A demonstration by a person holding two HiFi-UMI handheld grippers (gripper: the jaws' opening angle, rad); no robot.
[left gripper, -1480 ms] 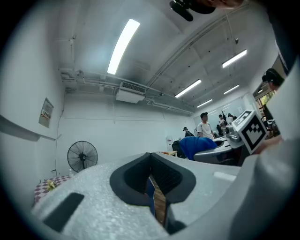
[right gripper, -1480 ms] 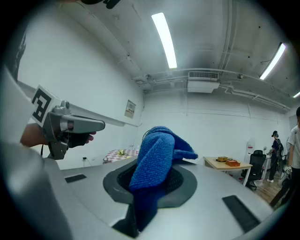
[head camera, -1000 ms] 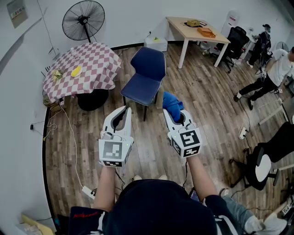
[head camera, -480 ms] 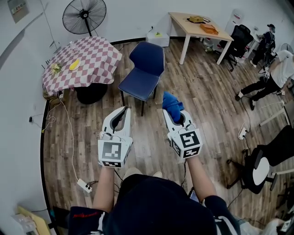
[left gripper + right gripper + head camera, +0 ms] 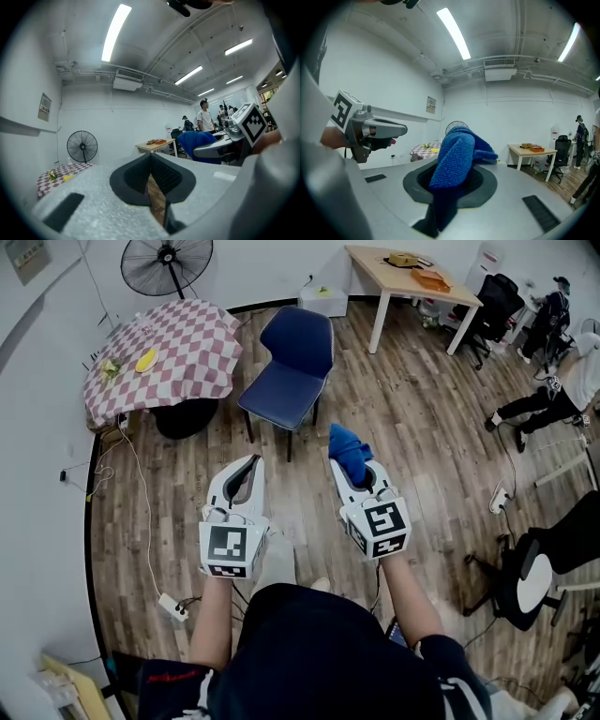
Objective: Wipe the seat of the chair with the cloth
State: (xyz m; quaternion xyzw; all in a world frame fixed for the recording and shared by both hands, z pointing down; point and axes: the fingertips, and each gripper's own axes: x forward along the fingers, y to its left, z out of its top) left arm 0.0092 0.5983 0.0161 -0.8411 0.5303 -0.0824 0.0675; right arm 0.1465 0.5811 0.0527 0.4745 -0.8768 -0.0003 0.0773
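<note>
The right tool [image 5: 345, 470] was clenched on the blue cloth [image 5: 349, 444], which bunched out past its jaws, carried roughly level, seemingly so it could be laid flat for wiping. The left tool [image 5: 251, 467] was clenched on nothing, probably spare for steadying. The chair [image 5: 284, 390] stood well ahead on the floor, its seat bare and not yet reached. No container was in play.

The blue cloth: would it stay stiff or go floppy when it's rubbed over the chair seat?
Probably floppy: the blue cloth bunches and folds over the right hand-held gripper. Its nubby knit looks grippy, so it likely drags rather than slides.
</note>
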